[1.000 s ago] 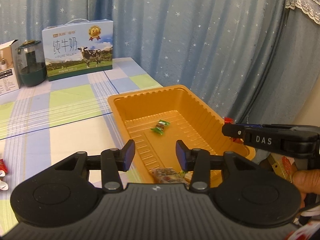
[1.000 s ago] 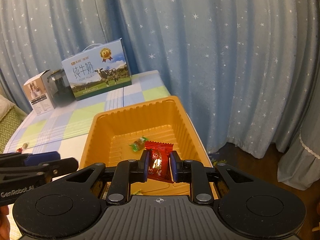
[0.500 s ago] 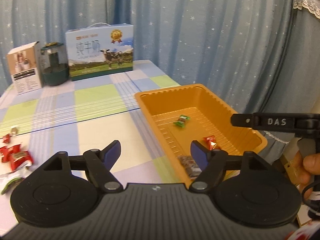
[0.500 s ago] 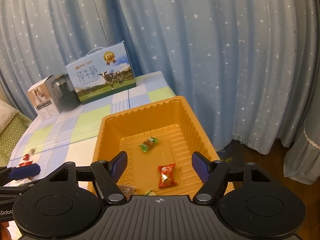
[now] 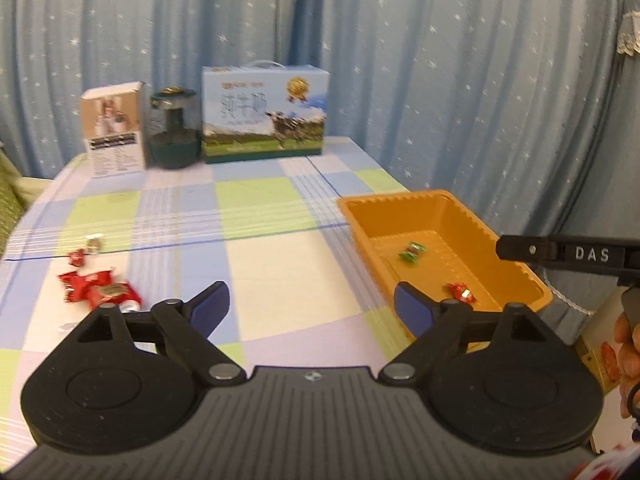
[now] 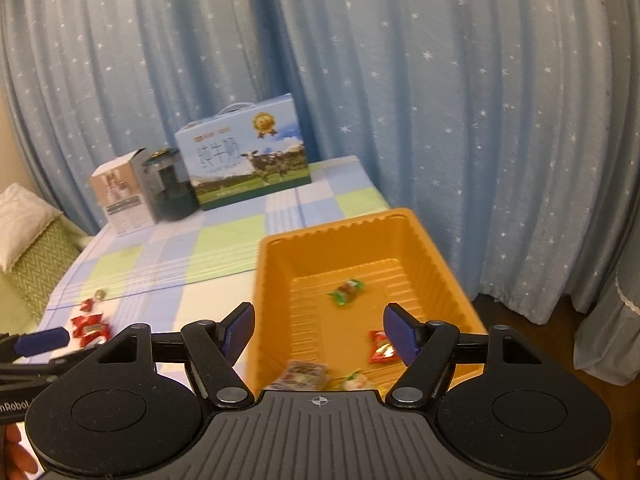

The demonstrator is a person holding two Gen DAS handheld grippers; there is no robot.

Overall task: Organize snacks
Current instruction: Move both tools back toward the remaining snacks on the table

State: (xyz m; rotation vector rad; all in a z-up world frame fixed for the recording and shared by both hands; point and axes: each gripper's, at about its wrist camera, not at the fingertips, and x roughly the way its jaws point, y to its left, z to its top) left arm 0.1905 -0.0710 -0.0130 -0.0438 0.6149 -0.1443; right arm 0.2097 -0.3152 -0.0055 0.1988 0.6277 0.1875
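Note:
An orange tray [image 5: 516, 264] [image 6: 436, 256] sits at the table's right edge. It holds a green candy [image 5: 413, 251] [image 6: 346, 291], a red packet [image 5: 462, 292] [image 6: 382, 347] and more wrapped snacks [image 6: 306, 374] at its near end. Several red snacks [image 5: 98, 286] [image 6: 90, 326] lie loose on the checked cloth at the left. My left gripper [image 5: 308, 306] is open and empty above the table, left of the tray. My right gripper [image 6: 320, 330] is open and empty above the tray's near end.
A milk carton box [image 5: 264, 114] [image 6: 244, 158], a dark green jar [image 5: 173, 128] and a small white box [image 5: 114, 126] stand at the back of the table. Blue star curtains hang behind. A cushioned seat [image 6: 28, 248] is at the left.
My right gripper opened and dropped the red packet into the tray, then pulled back. My left gripper opened wider and swung left, away from the tray toward the loose red snacks.

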